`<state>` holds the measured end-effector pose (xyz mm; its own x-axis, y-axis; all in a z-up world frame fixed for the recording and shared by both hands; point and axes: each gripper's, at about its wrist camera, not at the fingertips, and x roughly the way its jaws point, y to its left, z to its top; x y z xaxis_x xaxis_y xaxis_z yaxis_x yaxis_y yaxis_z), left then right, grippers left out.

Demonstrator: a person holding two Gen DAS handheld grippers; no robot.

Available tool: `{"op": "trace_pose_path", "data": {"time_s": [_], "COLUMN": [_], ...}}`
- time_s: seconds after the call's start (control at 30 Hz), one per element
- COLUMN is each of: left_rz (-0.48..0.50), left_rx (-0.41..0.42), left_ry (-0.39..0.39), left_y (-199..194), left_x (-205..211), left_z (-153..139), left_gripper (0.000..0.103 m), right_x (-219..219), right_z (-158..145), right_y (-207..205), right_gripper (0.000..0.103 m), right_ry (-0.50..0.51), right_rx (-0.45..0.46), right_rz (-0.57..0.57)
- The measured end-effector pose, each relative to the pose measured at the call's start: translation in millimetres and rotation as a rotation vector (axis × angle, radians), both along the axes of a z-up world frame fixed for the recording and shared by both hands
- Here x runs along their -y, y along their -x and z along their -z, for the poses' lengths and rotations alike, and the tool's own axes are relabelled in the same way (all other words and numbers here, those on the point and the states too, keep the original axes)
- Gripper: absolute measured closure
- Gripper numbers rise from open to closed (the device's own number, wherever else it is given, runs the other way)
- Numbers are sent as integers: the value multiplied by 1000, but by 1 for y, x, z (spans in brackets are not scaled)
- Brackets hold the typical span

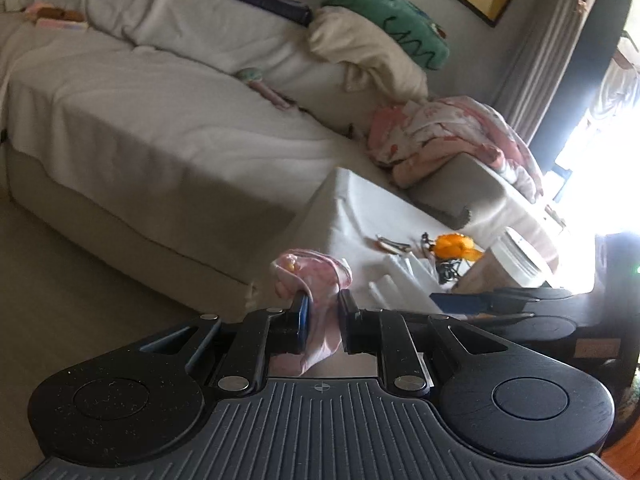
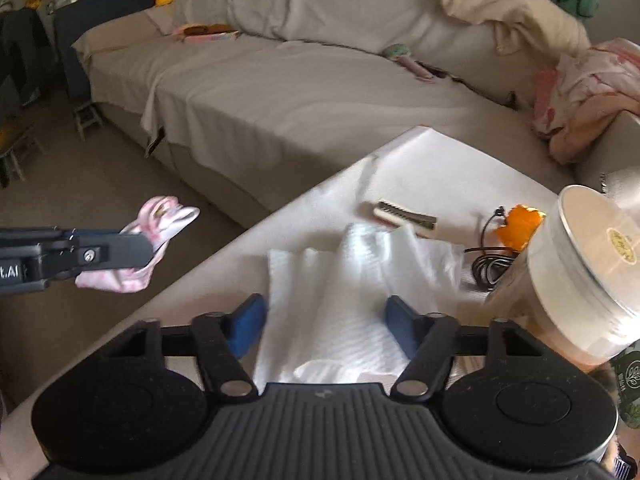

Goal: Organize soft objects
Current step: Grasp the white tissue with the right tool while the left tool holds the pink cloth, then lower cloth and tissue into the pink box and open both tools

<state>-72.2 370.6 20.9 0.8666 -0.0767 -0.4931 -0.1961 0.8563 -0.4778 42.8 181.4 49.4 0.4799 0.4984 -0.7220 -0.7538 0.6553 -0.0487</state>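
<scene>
My left gripper (image 1: pixel 323 303) is shut on a small pink and white sock (image 1: pixel 316 280) and holds it in the air beside the table's left edge. It also shows in the right wrist view (image 2: pixel 149 249), with the sock (image 2: pixel 160 220) bunched at its tip. My right gripper (image 2: pixel 326 322) is open and empty, low over a white cloth (image 2: pixel 344 280) lying crumpled on the white table (image 2: pixel 420 160); the cloth lies between its fingers.
On the table are a hair clip (image 2: pixel 404 216), an orange object (image 2: pixel 520 222), a black cord (image 2: pixel 488 268) and a lidded jar (image 2: pixel 572 272). Behind stands a grey sofa (image 2: pixel 280 92) with a pink blanket (image 2: pixel 588 92), a cream pillow (image 2: pixel 508 4) and plush toys.
</scene>
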Motion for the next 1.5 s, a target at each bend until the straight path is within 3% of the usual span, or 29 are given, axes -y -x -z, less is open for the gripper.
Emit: {"op": "trace_pose_path", "data": {"time_s": [0.03,0.1,0.13,0.27,0.4,0.53,0.67,0.87,0.97,1.03,1.13,1.23,1.33,1.5], "left_rz": [-2,2,4,17,51,97,233,509,619,685,765,778,802,898], "left_rx": [-3,-10,-13,-13,60,169,246,264,250,217,91,-34,-93,21], "left_ry": [6,15,15,11,-94,-204,-210,-157,-116,-47,37,-75,-172,-380], "left_y": [-1,-4,-6,-18,-40,-73,-109,-169,-197,-214,-239,-248,-249,-210], "left_x": [-1,-1,0,2,14,45,102,228,291,328,377,414,423,431], "left_z": [1,2,1,-14,-64,-122,-159,-168,-160,-146,-116,-83,-65,-70], "left_gripper": [84,84,84,84,84,84,84,84,84,83,80,79,79,78], "right_x": [1,0,-1,4,35,91,166,287,339,369,408,439,449,445], "right_z": [0,-2,-3,-23,-89,-159,-195,-213,-209,-200,-180,-160,-138,-99], "right_y": [-3,-1,-2,3,6,0,-3,-14,-17,-19,-19,-22,-31,-64], "right_gripper": [60,88,93,95,95,95,95,95,95,95,95,95,95,95], "right_ry": [-6,23,39,5,-176,-342,-394,-376,-363,-359,-376,-392,-402,-461], "right_rx": [-12,17,35,59,127,274,409,464,457,441,384,318,229,-17], "right_rz": [5,6,-3,-44,-73,9,128,333,430,484,555,593,593,558]}}
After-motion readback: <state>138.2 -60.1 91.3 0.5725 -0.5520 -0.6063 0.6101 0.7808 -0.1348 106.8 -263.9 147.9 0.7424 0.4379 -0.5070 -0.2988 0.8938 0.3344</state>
